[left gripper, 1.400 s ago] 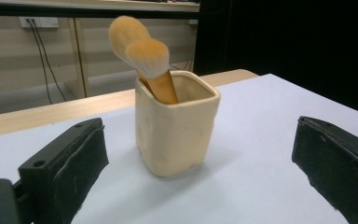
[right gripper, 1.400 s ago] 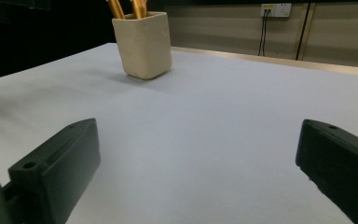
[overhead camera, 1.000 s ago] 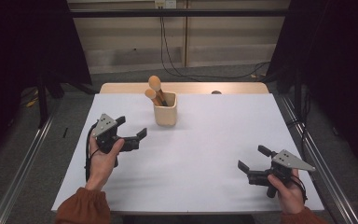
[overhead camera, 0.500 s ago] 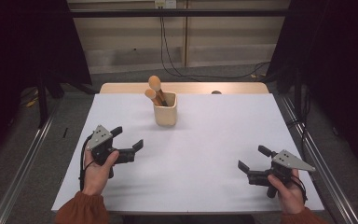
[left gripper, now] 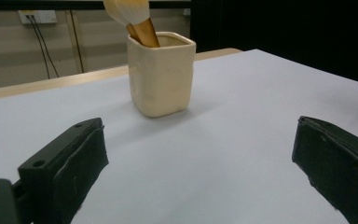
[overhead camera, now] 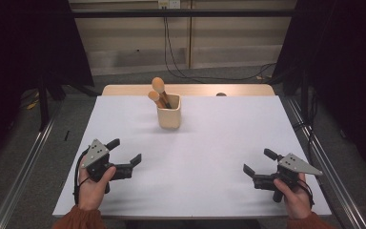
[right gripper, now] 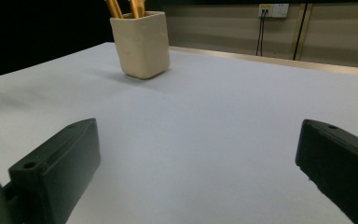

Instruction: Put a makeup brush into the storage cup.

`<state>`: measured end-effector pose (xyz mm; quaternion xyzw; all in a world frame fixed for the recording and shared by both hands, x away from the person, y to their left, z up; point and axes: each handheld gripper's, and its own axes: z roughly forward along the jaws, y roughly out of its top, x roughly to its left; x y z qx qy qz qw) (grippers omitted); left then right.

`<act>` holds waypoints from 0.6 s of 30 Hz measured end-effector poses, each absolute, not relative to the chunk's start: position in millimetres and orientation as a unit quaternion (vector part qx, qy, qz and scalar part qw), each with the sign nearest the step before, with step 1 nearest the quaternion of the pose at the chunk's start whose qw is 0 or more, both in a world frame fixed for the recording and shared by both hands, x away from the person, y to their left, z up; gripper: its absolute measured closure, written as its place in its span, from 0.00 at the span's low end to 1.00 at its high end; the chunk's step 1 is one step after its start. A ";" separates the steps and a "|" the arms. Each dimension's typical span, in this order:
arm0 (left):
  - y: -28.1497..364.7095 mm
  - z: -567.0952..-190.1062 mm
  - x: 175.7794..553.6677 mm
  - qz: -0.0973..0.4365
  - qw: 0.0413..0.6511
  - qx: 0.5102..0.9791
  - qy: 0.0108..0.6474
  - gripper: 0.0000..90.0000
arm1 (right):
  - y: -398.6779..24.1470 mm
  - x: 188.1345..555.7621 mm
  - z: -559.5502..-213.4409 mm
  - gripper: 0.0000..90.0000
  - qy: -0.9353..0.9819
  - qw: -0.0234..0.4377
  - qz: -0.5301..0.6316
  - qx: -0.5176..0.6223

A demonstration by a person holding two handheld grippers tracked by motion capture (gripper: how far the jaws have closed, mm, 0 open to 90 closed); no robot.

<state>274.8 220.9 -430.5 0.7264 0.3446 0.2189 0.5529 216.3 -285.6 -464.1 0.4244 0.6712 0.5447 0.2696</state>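
Observation:
A cream square cup stands on the white table toward the back, left of centre, with two wooden-handled utensils sticking out of it. The same cup rises ahead in the left gripper view, and the cup sits far off at upper left in the right gripper view. My left gripper rests low near the front left, open and empty. Near the front right my right gripper is open too, nothing between its jaws.
A wooden strip edges the table's far side. Metal rails run along the floor on both sides. Cables hang down the back wall. Wide bare tabletop lies between the grippers and the cup.
My left gripper has drawn back toward the front edge and dropped lower, away from the cup. The right gripper has stayed put.

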 end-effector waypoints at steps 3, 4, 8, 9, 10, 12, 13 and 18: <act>221.5 -433.0 269.1 0.217 0.551 0.728 0.345 0.03 | -285.1 216.1 -463.7 0.00 0.671 0.270 0.545 0.424; 222.0 -433.3 267.7 0.219 0.550 0.728 0.346 0.03 | -285.2 216.0 -463.7 0.00 0.672 0.270 0.545 0.423; 226.4 -436.7 260.4 0.220 0.550 0.726 0.349 0.03 | -285.6 216.1 -464.0 0.00 0.672 0.270 0.544 0.423; 227.9 -438.8 258.1 0.221 0.549 0.726 0.351 0.03 | -285.6 215.9 -463.8 0.00 0.672 0.270 0.544 0.423; 228.4 -439.4 257.6 0.220 0.550 0.724 0.352 0.03 | -285.6 215.8 -463.7 0.00 0.671 0.270 0.545 0.424; 230.6 -441.1 256.4 0.219 0.549 0.723 0.359 0.03 | -285.9 216.0 -464.0 0.00 0.672 0.271 0.544 0.424; 232.0 -442.1 255.4 0.221 0.548 0.723 0.358 0.03 | -285.9 216.0 -464.0 0.00 0.671 0.271 0.544 0.424; 235.9 -445.1 253.0 0.221 0.552 0.717 0.365 0.03 | -286.4 215.4 -463.8 0.00 0.670 0.271 0.545 0.426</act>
